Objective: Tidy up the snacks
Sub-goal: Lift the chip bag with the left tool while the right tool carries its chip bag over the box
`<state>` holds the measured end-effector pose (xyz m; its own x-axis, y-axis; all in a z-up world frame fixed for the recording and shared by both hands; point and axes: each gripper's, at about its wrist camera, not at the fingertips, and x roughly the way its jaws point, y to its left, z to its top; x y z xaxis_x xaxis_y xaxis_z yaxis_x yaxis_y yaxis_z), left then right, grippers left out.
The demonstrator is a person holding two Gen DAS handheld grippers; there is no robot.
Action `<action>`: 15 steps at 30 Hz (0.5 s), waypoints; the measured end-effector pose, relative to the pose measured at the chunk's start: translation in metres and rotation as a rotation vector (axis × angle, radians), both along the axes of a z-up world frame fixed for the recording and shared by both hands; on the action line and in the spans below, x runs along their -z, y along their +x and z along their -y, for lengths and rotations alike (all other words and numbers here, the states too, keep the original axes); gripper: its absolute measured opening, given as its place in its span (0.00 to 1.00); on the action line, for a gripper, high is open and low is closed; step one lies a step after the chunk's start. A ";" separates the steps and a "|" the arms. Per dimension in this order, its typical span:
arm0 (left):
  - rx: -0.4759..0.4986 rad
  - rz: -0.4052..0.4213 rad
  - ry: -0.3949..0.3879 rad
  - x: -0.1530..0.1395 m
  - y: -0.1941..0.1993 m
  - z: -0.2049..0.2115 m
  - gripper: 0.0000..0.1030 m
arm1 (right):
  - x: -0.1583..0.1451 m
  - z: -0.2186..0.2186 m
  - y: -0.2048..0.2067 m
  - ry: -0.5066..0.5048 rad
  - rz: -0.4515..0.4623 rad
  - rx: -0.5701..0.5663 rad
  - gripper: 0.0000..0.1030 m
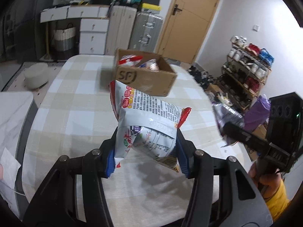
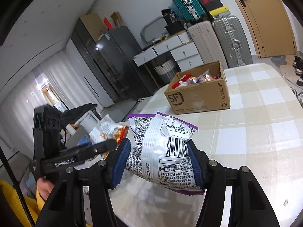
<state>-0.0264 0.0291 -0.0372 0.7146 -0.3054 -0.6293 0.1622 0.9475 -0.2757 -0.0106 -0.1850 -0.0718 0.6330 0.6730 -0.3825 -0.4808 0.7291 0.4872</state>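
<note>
My left gripper [image 1: 144, 158] is shut on a white and red snack bag [image 1: 147, 117], held above the checked tablecloth. My right gripper [image 2: 159, 168] is shut on a white and purple snack bag [image 2: 162, 147], also lifted off the table. Beyond both stands an open cardboard box [image 1: 145, 79] marked SF, with several snack packets inside; the same box [image 2: 200, 96] shows in the right wrist view. In the left wrist view the right gripper [image 1: 227, 130] appears at the right edge with its purple bag [image 1: 225, 113]. The left gripper [image 2: 111, 144] and its bag [image 2: 108, 130] show at the left of the right wrist view.
The table [image 1: 72, 102] has a beige and white checked cloth. A white drawer unit [image 1: 92, 36], suitcases [image 1: 145, 32] and a wooden door [image 1: 191, 17] line the far wall. A shoe rack [image 1: 246, 70] stands at the right. A dark cabinet [image 2: 109, 60] is at the left.
</note>
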 end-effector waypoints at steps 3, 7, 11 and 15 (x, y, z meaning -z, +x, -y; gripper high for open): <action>0.033 0.013 0.014 -0.012 -0.009 0.013 0.48 | -0.005 0.010 -0.017 0.024 0.035 -0.007 0.58; 0.060 0.015 0.019 -0.022 -0.016 0.025 0.48 | -0.010 0.021 -0.024 0.081 0.082 -0.003 0.58; 0.070 0.012 0.023 -0.025 -0.015 0.031 0.48 | -0.016 0.027 -0.024 0.099 0.101 0.006 0.58; 0.065 0.012 0.027 -0.027 -0.001 0.026 0.48 | -0.021 0.029 -0.015 0.110 0.104 0.007 0.58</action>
<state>-0.0276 0.0036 -0.0102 0.7013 -0.3349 -0.6293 0.2269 0.9417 -0.2483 -0.0254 -0.2138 -0.0505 0.6702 0.7027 -0.2390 -0.5281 0.6777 0.5118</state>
